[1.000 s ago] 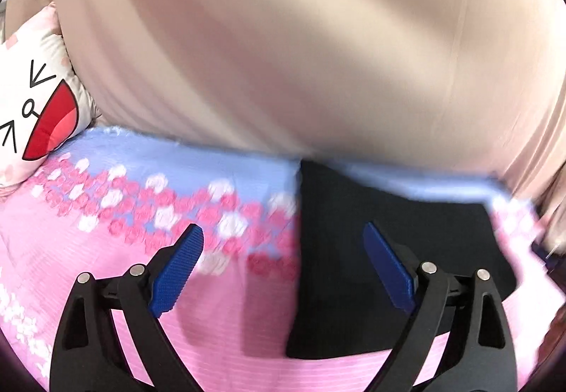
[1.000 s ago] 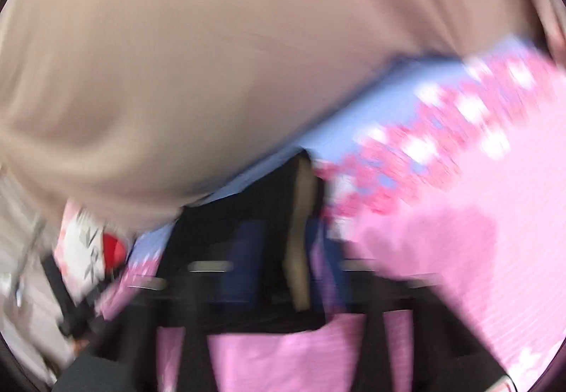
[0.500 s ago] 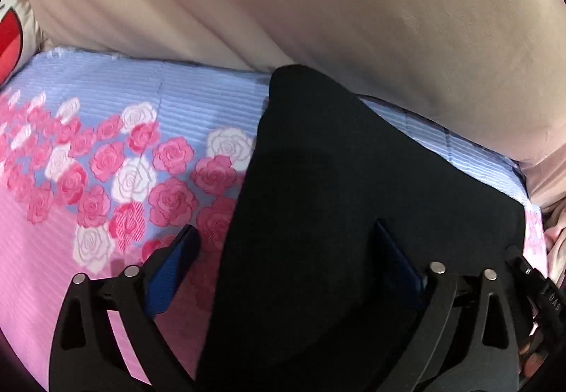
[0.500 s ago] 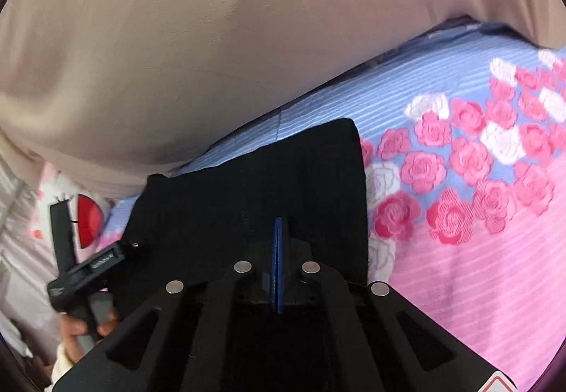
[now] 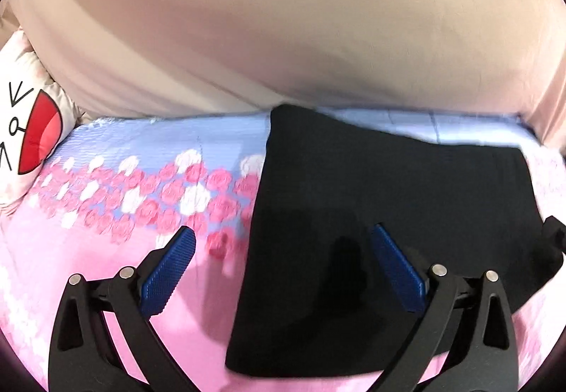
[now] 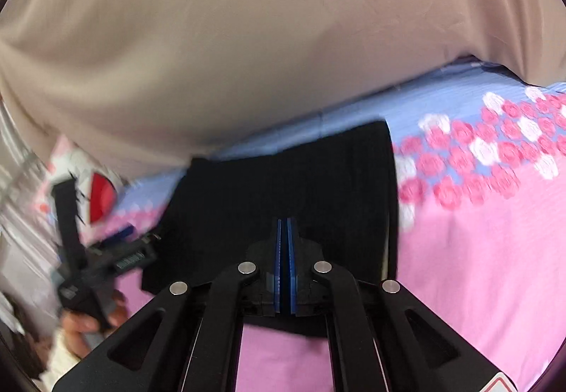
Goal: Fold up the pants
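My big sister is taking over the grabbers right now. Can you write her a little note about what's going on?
Left gripper: open, holding nothing, above the left edge of the black pants.
Right gripper: blue pads pressed shut, over the pants; no cloth shows between them.
The pants lie flat in a compact folded rectangle on the pink rose bedsheet, near the beige quilt, with a cartoon pillow off to the left.
Done: pants look folded.
Left: maybe smooth them, or one more fold.

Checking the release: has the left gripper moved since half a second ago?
Yes. The left gripper has pulled back from the black pants; the cartoon pillow is back in view.
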The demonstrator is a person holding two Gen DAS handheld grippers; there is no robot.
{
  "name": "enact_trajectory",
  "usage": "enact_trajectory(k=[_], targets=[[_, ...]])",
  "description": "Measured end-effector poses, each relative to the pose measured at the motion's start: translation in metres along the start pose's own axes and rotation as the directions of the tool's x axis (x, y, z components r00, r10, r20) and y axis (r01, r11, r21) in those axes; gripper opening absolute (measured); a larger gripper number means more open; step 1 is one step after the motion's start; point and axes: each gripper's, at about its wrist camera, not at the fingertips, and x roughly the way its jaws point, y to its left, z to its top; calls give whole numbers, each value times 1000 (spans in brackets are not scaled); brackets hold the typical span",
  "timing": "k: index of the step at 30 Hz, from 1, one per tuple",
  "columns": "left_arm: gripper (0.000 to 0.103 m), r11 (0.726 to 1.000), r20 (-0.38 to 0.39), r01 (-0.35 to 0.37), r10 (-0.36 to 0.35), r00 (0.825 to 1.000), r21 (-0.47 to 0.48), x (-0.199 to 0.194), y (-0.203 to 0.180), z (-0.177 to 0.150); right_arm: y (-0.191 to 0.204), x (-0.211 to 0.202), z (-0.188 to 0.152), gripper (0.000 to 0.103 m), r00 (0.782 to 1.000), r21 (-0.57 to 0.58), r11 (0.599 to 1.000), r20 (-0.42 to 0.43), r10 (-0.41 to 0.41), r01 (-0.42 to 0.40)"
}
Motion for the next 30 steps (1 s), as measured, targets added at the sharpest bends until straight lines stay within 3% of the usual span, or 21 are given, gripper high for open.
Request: enact_trajectory(k=[2,4,6,8,16,22,26,30], targets=[[98,1000,-30,-22,23,999,15,6,-2,-10,-12,9,-10,0,997,12,997,-25,-71,72],[98,1000,-40,-23,23,999,11,14,1,-16,-29,16,-16,0,1000,71,997,-21,-5,6],[98,1000,-44,-27,27,999,-12,16,2,-17,-30,8,-14,0,1000,117,993,-28,10,-7],[98,999,-50,-18,17,999,-30,4,5,-16,-15,-13,-15,9,1000,88,996,-1,-7,8],[98,1000,37,2,-2,999,6,-69,0,-40,24,-79,-53,9,989,-6,996,117,-93,95],[98,1000,104,-17,15,994,22,-97,-2,-68,39,-94,-84,9,954,-51,979,239,-181,199],[98,999,139,-25,22,990,21,-104,2,-90,44,-93,-101,9,952,-56,978,244,-183,202],[98,1000,123,0,2,992,-11,-98,12,-100,49,-82,-118,9,959,-66,976,210,-191,209]])
